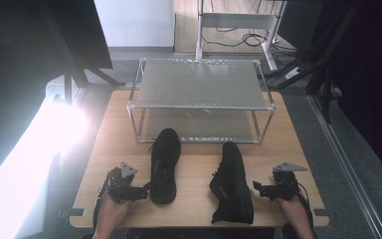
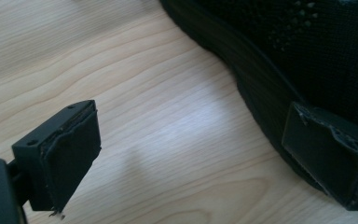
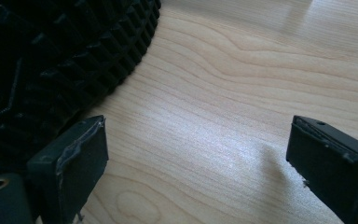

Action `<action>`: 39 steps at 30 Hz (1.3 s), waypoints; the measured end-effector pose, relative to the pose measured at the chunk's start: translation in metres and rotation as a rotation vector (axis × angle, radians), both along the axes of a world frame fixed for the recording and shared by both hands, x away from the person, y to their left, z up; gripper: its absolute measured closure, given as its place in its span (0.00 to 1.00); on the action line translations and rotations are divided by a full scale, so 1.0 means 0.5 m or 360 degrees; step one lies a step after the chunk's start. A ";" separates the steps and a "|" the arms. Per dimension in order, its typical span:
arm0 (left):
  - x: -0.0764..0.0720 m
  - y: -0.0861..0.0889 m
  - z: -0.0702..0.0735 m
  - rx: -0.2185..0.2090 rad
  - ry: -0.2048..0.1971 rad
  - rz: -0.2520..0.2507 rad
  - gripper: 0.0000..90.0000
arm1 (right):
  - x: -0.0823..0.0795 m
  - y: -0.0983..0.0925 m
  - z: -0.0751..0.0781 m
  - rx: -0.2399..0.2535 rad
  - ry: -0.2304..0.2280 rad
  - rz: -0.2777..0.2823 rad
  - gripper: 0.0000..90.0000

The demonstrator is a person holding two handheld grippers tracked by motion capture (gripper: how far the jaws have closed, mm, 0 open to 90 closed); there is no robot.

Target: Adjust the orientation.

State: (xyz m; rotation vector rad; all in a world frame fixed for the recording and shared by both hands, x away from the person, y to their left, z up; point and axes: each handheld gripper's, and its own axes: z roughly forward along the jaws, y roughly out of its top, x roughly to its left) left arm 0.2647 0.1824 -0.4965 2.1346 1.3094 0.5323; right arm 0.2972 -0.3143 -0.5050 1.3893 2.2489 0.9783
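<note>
Two black sneakers are seen on a wooden table (image 1: pixel 194 209), before a metal shoe rack (image 1: pixel 199 99) at twelve o'clock. The left sneaker (image 1: pixel 164 164) stands upright; the right sneaker (image 1: pixel 231 184) is tipped sideways. The left gripper (image 1: pixel 142 190) and right gripper (image 1: pixel 258 190) are held unclenched beside them, seemingly poised for grasping.

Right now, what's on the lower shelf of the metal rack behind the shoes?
The visible front strip of the lower shelf looks bare. The top shelf covers the rest, so anything farther back is hidden. Both black shoes lie on the table.
</note>
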 end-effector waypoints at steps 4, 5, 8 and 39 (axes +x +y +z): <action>0.000 -0.013 -0.002 -0.0019 0.0003 -0.0025 0.04 | 0.000 0.000 0.000 0.0000 0.0000 0.0002 0.06; 0.000 -0.015 -0.002 -0.0023 0.0008 -0.0032 0.04 | 0.000 0.000 0.000 -0.0001 -0.0001 0.0005 0.06; 0.002 -0.012 -0.004 -0.0040 0.0012 -0.0031 0.03 | 0.000 0.000 0.000 -0.0003 0.0001 0.0007 0.07; -0.004 0.029 0.003 -0.0121 -0.0095 0.0054 0.00 | -0.018 0.051 0.135 0.0098 -0.0205 0.0162 0.02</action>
